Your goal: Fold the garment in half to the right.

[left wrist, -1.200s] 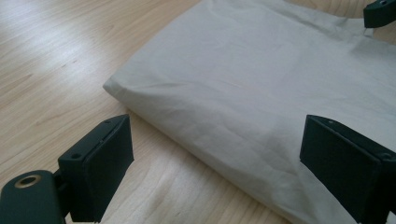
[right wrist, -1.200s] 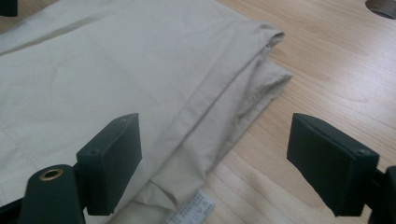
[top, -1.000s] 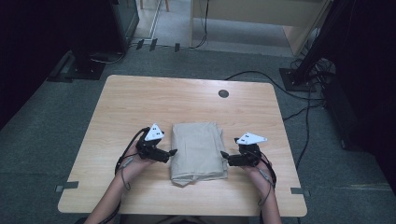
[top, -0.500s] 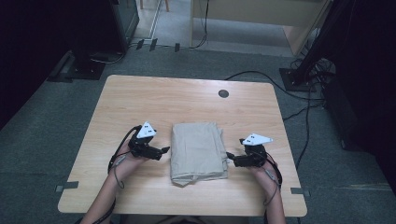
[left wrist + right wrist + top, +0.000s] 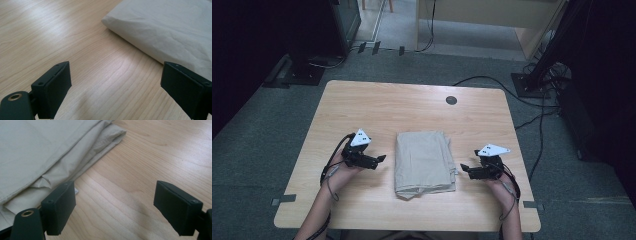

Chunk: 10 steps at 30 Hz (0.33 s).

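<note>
Cloth (image 5: 424, 162), beige, folded into a thick rectangle, lies at the middle of the table (image 5: 412, 107), a little toward my edge. High view: my left gripper (image 5: 381, 159) sits just off its 9 o'clock side, my right gripper (image 5: 463, 168) just off its 3 o'clock side, both pointing inward, neither touching fabric. A small dark disc (image 5: 451, 100) sits at 12 o'clock, well apart.

Left gripper view: my jaws stand wide open with nothing between them but bare wood. The cloth (image 5: 170, 30) lies at 1 o'clock; its near edge is a smooth, rounded fold, with the right jaw just beside it.

Right gripper view: jaws wide open here too, holding nothing. The cloth (image 5: 45, 152) lies at 10 o'clock, showing stacked loose layers and a hemmed corner, with the left jaw just beside the lowest layer.

Judgement: light, soft, limp, not fragile; it will sag and the layers may slide apart if pinched singly. Best hold looks like the full stack at an edge, one jaw slid under against the wood. The folded side should stay together better than the loose-layer side.
</note>
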### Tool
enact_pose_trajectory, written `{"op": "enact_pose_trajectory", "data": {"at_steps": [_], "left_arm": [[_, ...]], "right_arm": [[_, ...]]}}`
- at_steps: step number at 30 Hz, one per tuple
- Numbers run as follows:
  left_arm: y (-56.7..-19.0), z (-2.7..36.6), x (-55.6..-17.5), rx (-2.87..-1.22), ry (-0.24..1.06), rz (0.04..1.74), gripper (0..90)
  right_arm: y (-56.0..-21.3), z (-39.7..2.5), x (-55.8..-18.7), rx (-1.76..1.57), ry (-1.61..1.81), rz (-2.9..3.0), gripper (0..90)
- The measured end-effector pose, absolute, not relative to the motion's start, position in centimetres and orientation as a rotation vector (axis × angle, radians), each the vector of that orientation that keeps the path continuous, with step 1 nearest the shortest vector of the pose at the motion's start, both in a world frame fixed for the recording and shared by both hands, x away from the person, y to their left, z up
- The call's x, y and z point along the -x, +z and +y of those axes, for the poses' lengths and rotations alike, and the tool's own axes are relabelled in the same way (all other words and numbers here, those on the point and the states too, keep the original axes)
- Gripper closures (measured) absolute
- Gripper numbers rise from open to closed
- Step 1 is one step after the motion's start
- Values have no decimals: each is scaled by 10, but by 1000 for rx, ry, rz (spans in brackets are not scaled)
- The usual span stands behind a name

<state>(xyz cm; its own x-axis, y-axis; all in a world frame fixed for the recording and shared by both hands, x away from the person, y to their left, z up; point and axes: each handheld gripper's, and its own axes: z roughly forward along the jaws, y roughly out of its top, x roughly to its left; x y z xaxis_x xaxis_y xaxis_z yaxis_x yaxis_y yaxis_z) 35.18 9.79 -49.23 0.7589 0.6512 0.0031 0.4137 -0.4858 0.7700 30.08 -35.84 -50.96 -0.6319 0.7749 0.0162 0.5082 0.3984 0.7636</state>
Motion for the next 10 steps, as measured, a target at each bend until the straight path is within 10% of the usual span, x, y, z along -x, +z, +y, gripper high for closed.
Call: {"op": "enact_pose_trajectory", "data": {"at_steps": [10], "left_arm": [[-491, 109, -354, -2138, 390, 828, 99]], "right_arm": [[-508, -370, -299, -1139, 1094, 2292, 176]]}}
